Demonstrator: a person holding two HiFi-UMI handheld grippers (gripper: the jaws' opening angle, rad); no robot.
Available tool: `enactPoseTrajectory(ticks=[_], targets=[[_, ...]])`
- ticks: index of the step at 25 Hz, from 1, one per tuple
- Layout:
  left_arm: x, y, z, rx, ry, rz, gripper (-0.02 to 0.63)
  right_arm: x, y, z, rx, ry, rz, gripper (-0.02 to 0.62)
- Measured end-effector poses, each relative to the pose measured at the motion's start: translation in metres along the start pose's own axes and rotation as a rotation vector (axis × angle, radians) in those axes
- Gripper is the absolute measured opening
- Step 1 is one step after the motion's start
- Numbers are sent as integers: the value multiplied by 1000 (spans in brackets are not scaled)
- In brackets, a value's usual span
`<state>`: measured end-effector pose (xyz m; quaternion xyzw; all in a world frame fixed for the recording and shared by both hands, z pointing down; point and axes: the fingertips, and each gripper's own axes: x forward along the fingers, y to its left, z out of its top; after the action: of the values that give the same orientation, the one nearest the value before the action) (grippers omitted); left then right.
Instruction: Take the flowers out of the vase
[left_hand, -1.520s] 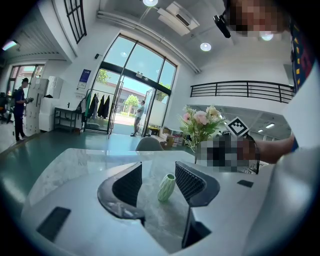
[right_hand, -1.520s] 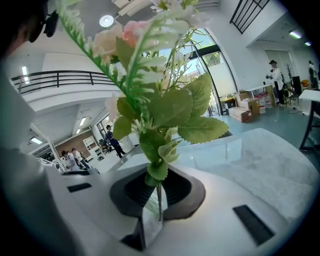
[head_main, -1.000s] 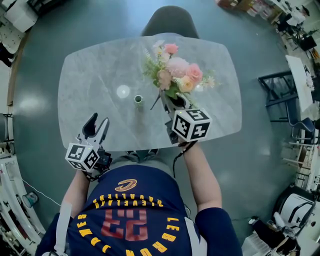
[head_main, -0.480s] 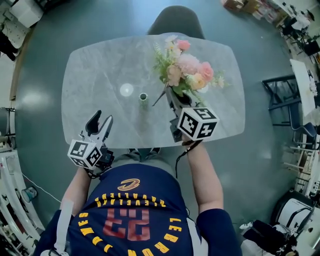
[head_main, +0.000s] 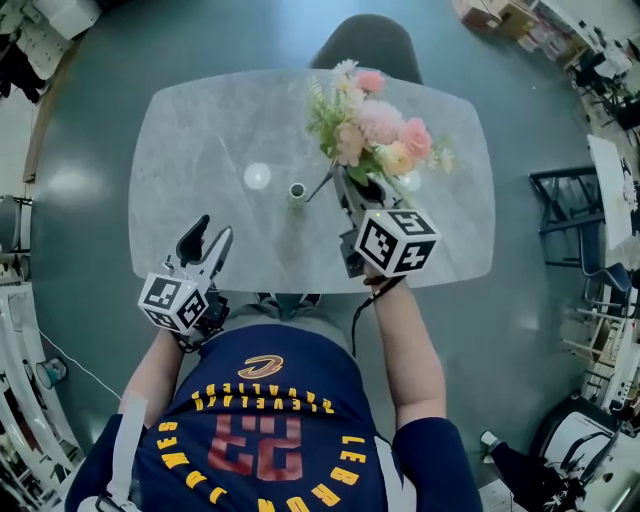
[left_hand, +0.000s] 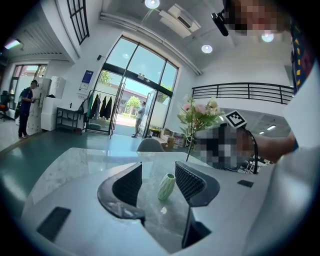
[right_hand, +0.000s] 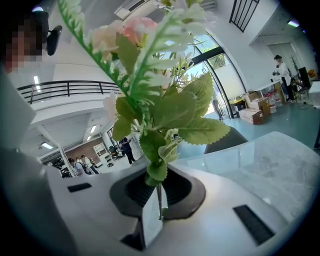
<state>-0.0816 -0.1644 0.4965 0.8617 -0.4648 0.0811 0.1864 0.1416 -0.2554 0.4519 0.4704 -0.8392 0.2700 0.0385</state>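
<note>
Jaws on my right gripper (right_hand: 159, 194) are pinched on the stems of the flowers (head_main: 378, 140), blooms pointing up and away from me, fully out of the vase (head_main: 297, 191). Jaws on my left gripper (left_hand: 159, 181) are spread, nothing in them. Vase stands upright on the table (head_main: 215, 125), just left of the flowers, apart from both grippers. Left gripper sits at the table's near edge.

Surface: I see a pale marbled table (head_main: 200, 130).
On it: a small green vase (head_main: 297, 190), upright, near the middle.
</note>
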Motion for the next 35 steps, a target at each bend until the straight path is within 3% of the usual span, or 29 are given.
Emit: enactPoseTrajectory(ticks=[5,35], targets=[[5,-12,11,21,-25,2,212,-9,-5,12,-16,-5,7,31],[12,25,10,-8,-8,35,210,11,-3,5,-1,19,24,31]])
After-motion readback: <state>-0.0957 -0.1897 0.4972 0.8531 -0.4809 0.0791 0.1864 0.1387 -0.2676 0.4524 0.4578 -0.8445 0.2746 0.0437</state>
